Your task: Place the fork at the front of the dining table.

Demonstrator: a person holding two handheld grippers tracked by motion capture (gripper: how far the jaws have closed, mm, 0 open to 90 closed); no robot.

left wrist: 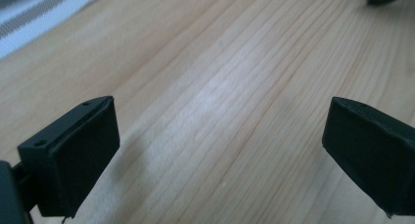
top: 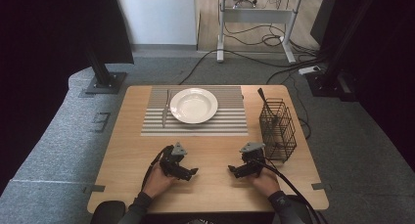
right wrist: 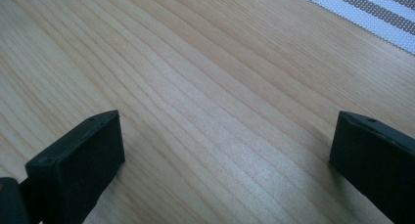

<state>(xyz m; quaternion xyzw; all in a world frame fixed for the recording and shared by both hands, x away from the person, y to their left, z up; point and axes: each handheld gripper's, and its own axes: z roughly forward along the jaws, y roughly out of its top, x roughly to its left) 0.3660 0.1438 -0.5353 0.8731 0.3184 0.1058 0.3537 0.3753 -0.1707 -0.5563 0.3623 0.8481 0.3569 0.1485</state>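
A white plate (top: 194, 105) rests on a grey striped placemat (top: 230, 123) at the far middle of the wooden table (top: 127, 145). A knife (top: 166, 108) lies on the mat just left of the plate. My left gripper (top: 192, 173) rests low on the near table, pointing right, jaws wide apart with bare wood between them (left wrist: 220, 141). My right gripper (top: 233, 171) faces it from the right, open too, nothing between its jaws (right wrist: 225, 150). A strip of the placemat (right wrist: 372, 9) shows at the top right of the right gripper view.
A black wire basket (top: 277, 131) stands at the table's right side, close beside my right hand, with a dark utensil handle (top: 264, 100) sticking up from it. Cables trail off both grippers toward the near edge. A desk frame and floor cables lie beyond the table.
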